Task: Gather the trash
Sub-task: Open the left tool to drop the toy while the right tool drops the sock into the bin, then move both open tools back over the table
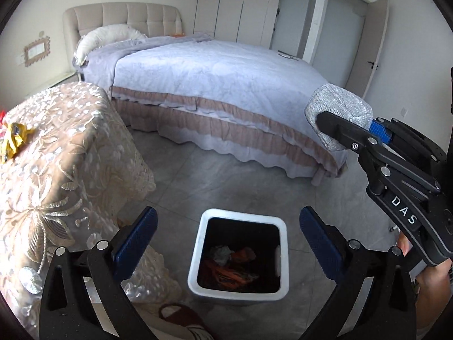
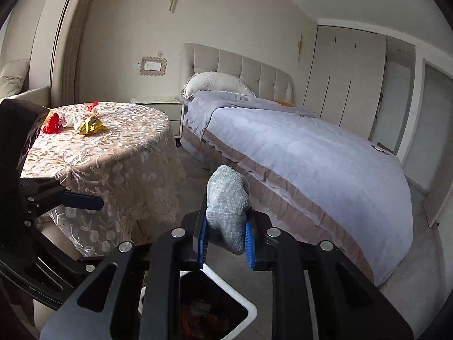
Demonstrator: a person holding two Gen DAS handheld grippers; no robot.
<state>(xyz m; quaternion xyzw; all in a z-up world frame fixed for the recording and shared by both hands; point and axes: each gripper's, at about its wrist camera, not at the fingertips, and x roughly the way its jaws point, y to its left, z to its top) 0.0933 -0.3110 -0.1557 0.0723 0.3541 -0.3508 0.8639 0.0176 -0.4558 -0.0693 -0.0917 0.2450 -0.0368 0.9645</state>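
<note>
A white square trash bin stands on the floor with orange and pale scraps inside; its corner also shows in the right wrist view. My left gripper is open and empty, hanging above the bin. My right gripper is shut on a grey speckled cloth wad, held above and right of the bin; the wad also shows in the left wrist view. A yellow wrapper, a red wrapper and white crumpled paper lie on the table.
A round table with a beige lace cloth stands left of the bin. A bed with a lavender cover fills the back and right. A nightstand is between them. A slipper lies near the bin.
</note>
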